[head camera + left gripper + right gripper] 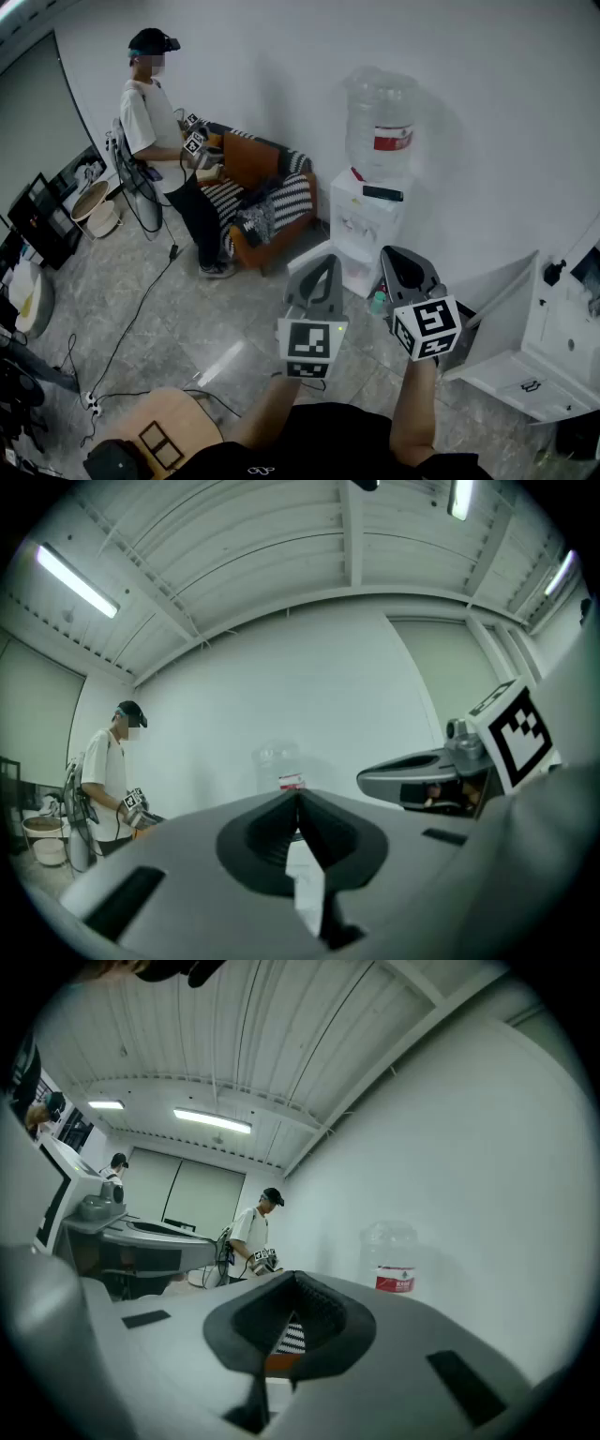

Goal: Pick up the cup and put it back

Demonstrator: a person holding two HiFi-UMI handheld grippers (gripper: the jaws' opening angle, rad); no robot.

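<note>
I see no cup clearly in any view. A small pale green container [377, 302] stands on the floor beside the white water dispenser [366, 225]; it is too small to identify. My left gripper [326, 261] and right gripper [394, 251] are held up side by side in front of me, pointing toward the dispenser. Both are shut with nothing in them. In the left gripper view the left gripper [299, 797] has its jaw tips meeting, and the right gripper [412, 771] shows beside it. The right gripper view shows the right gripper [294, 1277] closed tip to tip as well.
A large water bottle [380, 122] tops the dispenser. An orange sofa [267, 202] with striped cushions stands left of it. Another person [159, 141] holding grippers stands by the sofa. A white cabinet [553, 347] is at right, a wooden stool [164, 436] and floor cables at lower left.
</note>
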